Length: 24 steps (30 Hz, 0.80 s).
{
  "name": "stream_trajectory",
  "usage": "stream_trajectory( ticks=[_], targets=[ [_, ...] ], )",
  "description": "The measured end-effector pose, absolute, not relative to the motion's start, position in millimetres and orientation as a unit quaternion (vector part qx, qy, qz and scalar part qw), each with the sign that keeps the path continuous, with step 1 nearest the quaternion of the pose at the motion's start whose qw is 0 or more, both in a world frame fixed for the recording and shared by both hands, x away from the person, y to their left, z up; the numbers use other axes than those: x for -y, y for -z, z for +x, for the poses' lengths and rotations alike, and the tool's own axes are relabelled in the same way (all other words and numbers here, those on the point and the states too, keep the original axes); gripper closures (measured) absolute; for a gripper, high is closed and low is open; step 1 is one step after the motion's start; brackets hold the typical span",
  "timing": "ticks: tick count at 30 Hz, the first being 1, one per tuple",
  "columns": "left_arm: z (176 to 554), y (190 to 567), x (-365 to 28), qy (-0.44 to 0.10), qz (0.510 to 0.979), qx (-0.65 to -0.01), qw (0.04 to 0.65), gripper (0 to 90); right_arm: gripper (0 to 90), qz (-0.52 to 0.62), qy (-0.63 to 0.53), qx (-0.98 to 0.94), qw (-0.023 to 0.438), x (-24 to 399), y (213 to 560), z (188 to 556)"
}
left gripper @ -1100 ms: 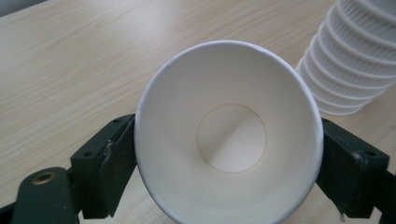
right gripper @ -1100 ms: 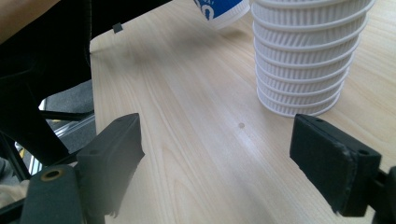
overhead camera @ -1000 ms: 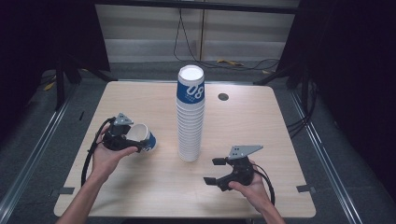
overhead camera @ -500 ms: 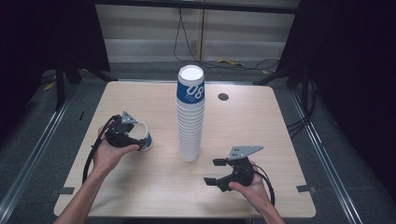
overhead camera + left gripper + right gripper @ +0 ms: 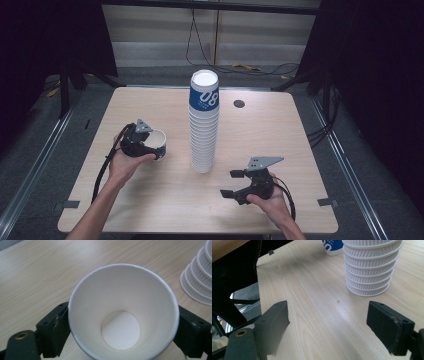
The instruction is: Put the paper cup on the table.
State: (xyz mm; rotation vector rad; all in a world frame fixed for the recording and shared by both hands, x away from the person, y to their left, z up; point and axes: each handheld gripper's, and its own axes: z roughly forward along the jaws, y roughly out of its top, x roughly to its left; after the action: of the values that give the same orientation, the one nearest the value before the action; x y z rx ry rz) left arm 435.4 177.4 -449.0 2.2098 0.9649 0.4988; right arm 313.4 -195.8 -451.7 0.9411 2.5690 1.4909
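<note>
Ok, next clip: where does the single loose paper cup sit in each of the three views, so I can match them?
High view: the single cup is left of centre, gripped by the left hand-held gripper, mouth up.
Left gripper view: it sits mid-frame between the black jaws, open mouth toward the camera.
Right gripper view: its blue-printed base shows at the top edge, left of the stack.
Shared landmark: the tall cup stack.

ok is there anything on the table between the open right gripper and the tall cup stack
Nothing visible. In the right gripper view, only bare wood lies between the open right gripper and the base of the cup stack. The left gripper holds the single cup off on the stack's other side.
</note>
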Motion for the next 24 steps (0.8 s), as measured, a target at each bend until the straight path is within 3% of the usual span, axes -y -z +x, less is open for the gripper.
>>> stream_trajectory(
  ticks=[14,18,24],
  targets=[
    [436,465,-184,-0.165,0.850,-0.365,0.341,15.8,17.9,0.304,-0.479,-0.823,0.013,197,451,313],
    [437,472,-191,-0.139,0.836,-0.380,0.370,15.8,17.9,0.305,-0.480,-0.822,0.015,197,450,313],
    [432,474,-198,-0.141,0.830,-0.381,0.381,15.9,17.8,0.308,-0.480,-0.821,0.017,198,451,313]
  ],
)
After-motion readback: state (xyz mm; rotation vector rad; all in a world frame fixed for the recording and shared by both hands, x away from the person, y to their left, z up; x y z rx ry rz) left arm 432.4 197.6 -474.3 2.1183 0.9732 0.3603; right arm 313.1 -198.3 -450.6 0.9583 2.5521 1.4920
